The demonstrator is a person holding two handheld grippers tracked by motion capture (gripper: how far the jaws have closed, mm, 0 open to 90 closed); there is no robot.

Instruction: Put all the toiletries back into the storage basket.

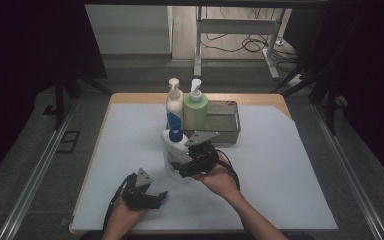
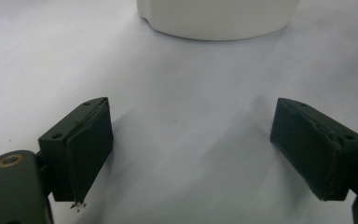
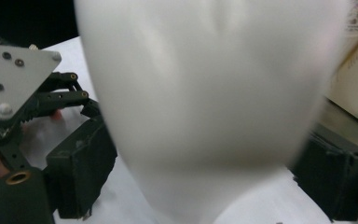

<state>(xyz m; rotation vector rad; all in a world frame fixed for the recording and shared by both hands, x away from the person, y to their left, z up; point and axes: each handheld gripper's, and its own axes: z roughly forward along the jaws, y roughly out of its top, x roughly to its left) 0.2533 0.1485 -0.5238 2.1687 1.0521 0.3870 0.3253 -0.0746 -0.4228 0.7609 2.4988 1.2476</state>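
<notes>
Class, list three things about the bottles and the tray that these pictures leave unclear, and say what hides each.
- White bottle with blue pump: label unreadable; blurred in the right gripper view, top cut off in the left gripper view.
- Right gripper: contact of jaws with the bottle hidden in the high view.
- Metal tray: left part hidden behind the green bottle.

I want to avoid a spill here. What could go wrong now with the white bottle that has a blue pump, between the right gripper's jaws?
1. The right gripper has its jaws around the tall white plastic bottle with a blue pump, low on its body; an uneven squeeze might tip it.
2. The cream pump bottle and the green pump bottle stand just behind, so a careless lift could knock them.
3. The open left gripper waits near the bottle's base, in its path.
</notes>
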